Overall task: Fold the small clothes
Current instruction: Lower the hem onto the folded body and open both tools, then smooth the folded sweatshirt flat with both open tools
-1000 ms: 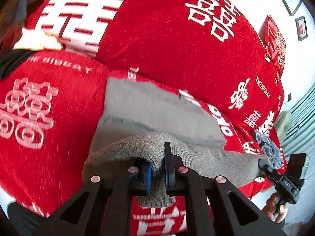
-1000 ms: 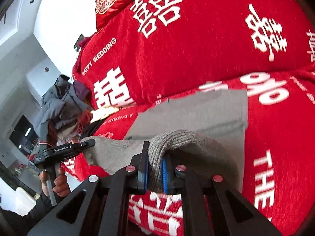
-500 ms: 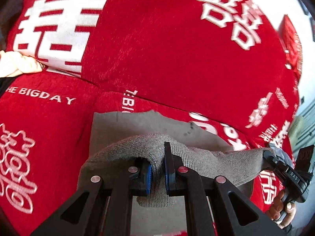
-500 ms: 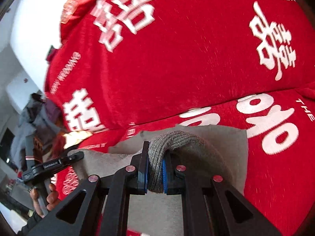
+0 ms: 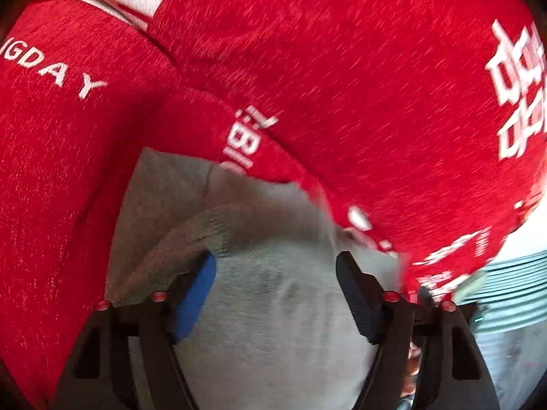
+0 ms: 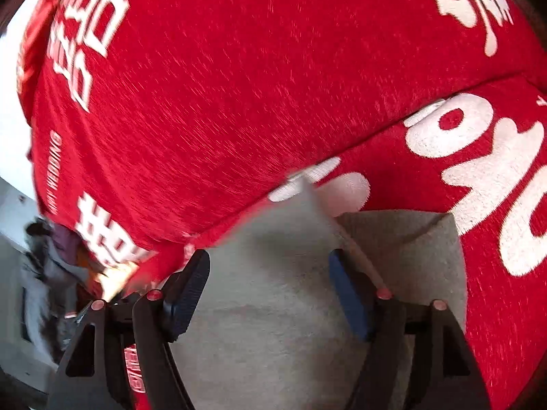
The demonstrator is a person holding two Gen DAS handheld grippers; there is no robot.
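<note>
A small grey garment (image 5: 273, 307) lies folded over on the red sofa seat; it also shows in the right wrist view (image 6: 273, 307). Its ribbed hem (image 5: 212, 225) rests against the left finger of my left gripper (image 5: 277, 273). My left gripper is open, just above the garment, holding nothing. My right gripper (image 6: 270, 273) is open too, jaws wide apart over the cloth. A lower grey layer (image 6: 410, 239) sticks out to the right of it. Both views are motion blurred.
The red sofa back cushion (image 5: 342, 68) with white lettering rises right behind the garment. The red seat (image 6: 495, 273) spreads on both sides. A pile of dark clothes (image 6: 44, 256) sits at the far left of the right wrist view.
Both grippers carried the grey hem forward over the garment toward the sofa back, lowered it, then opened and let go. The cloth now lies doubled on the seat.
</note>
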